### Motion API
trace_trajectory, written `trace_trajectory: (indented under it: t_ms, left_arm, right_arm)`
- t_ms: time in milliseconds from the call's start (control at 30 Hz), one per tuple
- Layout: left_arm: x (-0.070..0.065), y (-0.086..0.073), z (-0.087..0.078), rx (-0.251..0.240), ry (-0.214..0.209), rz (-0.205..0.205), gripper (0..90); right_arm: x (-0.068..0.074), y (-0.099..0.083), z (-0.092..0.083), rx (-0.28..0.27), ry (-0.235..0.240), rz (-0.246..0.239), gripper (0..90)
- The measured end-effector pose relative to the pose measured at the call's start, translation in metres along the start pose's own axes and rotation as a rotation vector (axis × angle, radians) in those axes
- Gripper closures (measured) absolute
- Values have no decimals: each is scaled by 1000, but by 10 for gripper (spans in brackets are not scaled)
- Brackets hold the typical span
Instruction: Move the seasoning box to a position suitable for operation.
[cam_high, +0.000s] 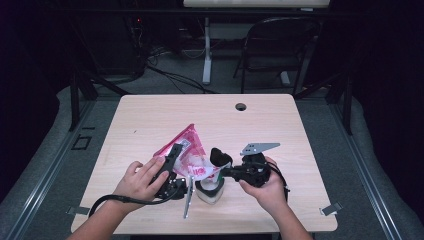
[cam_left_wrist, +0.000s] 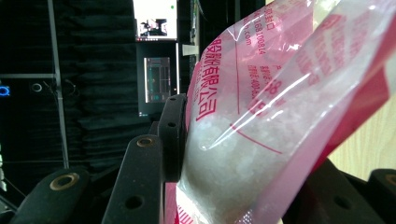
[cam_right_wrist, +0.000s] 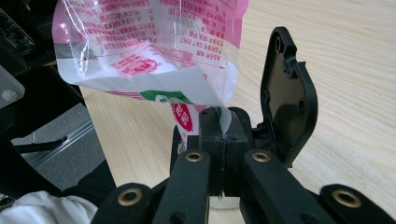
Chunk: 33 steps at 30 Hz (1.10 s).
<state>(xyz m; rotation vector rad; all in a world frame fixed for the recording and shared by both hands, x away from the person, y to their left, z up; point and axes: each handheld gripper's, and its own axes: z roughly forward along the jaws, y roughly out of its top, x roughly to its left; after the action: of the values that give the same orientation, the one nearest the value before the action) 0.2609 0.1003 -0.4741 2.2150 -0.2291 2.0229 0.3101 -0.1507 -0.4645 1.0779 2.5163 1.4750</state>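
Pink-printed plastic is being worked between both grippers: the bag (cam_high: 186, 150) of white granules is hanging tilted just above the wooden table (cam_high: 280, 125), near its front edge. The left gripper (cam_high: 172, 167) is squeezing the bag's filled body, its jaws standing partly open around the bulge of granules. The right gripper (cam_right_wrist: 224, 140) is pinching a thin edge of the bag with its jaws fully closed on the film. A white container (cam_high: 210, 192) with an open black lid (cam_right_wrist: 287, 93) is sitting just below. This looks like the opening step; next, the two grippers would need to pull apart steadily, without spilling.
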Motion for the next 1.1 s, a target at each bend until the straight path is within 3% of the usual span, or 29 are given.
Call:
trace_trajectory:
  t_ms: [433,1100]
  left_arm:
    - [-5,4,-1,-5,2,42,641]
    - [-2,6,0,-8,3,82,637]
  right_arm:
    - [-1,-4,7,34,-25,-5,900]
    - [-2,-5,9,37,-28,-3,900]
